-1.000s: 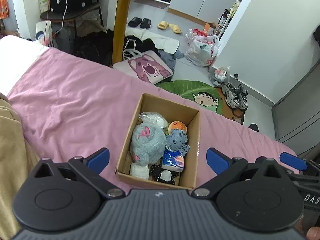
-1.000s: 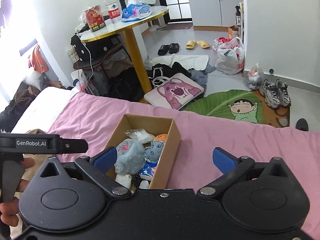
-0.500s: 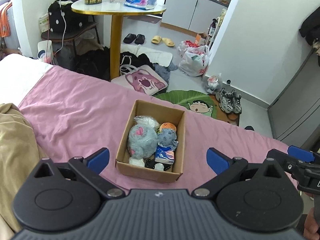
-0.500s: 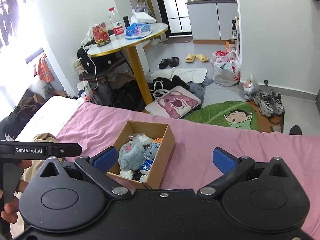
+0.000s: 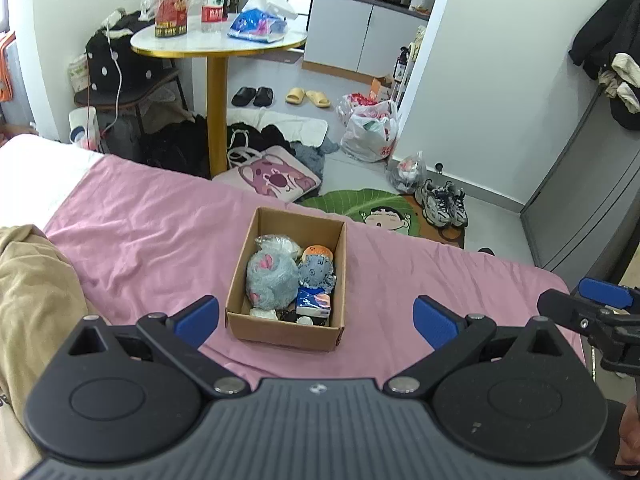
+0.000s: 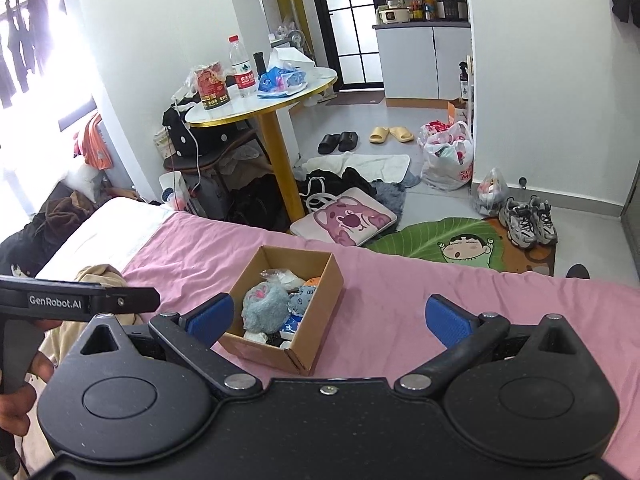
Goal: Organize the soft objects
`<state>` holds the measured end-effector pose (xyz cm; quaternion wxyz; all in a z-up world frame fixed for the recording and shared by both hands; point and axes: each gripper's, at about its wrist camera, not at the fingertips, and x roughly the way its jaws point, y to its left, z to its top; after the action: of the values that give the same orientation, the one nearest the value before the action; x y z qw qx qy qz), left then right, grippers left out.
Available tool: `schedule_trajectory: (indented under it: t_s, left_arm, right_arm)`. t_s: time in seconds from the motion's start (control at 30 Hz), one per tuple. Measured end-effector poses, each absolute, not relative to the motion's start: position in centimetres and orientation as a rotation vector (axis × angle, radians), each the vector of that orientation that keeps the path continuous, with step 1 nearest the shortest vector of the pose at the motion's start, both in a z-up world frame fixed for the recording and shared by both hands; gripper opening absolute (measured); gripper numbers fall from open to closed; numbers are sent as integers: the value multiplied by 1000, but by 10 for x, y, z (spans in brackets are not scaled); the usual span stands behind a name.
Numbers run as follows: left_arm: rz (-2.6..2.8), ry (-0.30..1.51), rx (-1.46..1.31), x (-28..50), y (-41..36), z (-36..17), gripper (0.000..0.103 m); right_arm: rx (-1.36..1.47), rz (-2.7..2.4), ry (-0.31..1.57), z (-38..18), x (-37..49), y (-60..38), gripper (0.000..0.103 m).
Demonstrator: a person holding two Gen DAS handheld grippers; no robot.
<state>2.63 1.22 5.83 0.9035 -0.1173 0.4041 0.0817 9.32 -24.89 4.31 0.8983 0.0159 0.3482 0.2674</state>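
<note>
A cardboard box point(image 5: 280, 330) point(image 6: 316, 284) sits on the pink bedsheet point(image 5: 160, 236) point(image 6: 400, 292). Inside lie several soft toys: a fluffy grey-blue plush point(image 5: 268, 280) point(image 6: 264, 306), a blue doll with an orange cap point(image 5: 318, 266) point(image 6: 302, 298), a clear bag of white stuffing point(image 5: 278, 242) and a tissue pack point(image 5: 314, 305). My left gripper point(image 5: 316, 318) hangs open above and behind the box, nothing between its fingers. My right gripper point(image 6: 328, 318) is also open and empty, raised to the box's right.
Tan fabric point(image 5: 32, 296) lies at the bed's left edge. Beyond the bed stand a round table point(image 5: 218, 42) with a bottle and bags, a pink bear bag point(image 5: 276, 178), shoes point(image 5: 442, 204), a green mat point(image 6: 452, 246) and a plastic bag point(image 5: 370, 132).
Both grippers have pulled back and upward from the box, which now looks smaller and farther. Both stay open. The toys in the box have not moved.
</note>
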Motion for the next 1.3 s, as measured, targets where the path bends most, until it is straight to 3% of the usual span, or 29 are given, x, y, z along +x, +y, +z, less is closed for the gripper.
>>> schedule_trajectory:
  t_s: [1.3]
  left_arm:
    - [130, 818, -162, -33, -20, 58, 102]
  right_arm:
    - [52, 508, 706, 46, 24, -282, 103]
